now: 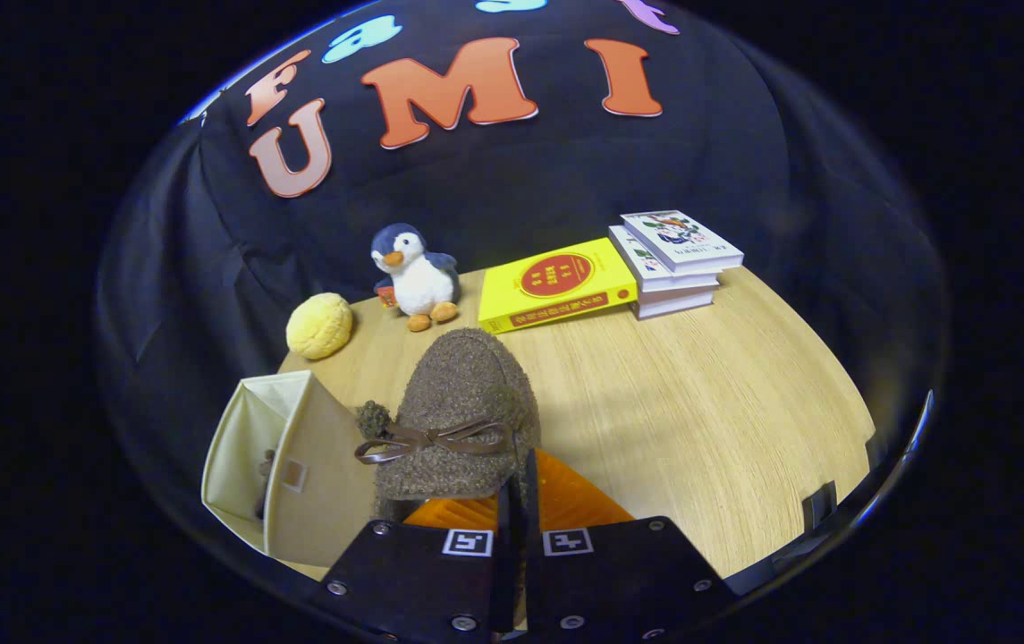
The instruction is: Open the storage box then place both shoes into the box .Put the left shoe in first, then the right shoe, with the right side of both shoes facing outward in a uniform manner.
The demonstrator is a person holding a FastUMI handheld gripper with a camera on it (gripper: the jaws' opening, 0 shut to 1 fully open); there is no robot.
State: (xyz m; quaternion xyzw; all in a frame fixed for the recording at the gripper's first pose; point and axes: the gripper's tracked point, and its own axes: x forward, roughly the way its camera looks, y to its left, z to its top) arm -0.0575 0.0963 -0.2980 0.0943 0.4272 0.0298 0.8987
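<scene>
A fuzzy brown shoe (462,407) with a thin brown bow hangs in the air just ahead of my fingers, toe pointing away from me. My gripper (519,487) is shut on the shoe's back rim, the two fingers almost touching with the rim pinched between them. Below and to the left of the shoe stands a cream fabric storage box (283,465) on the wooden table. I see one side wall and one front face of it with a small pull tab; whether it is open I cannot tell.
At the back of the wooden table (699,402) sit a yellow plush ball (319,326), a penguin plush toy (413,275), a yellow book (556,284) and a stack of white books (674,259). Black cloth walls the booth behind.
</scene>
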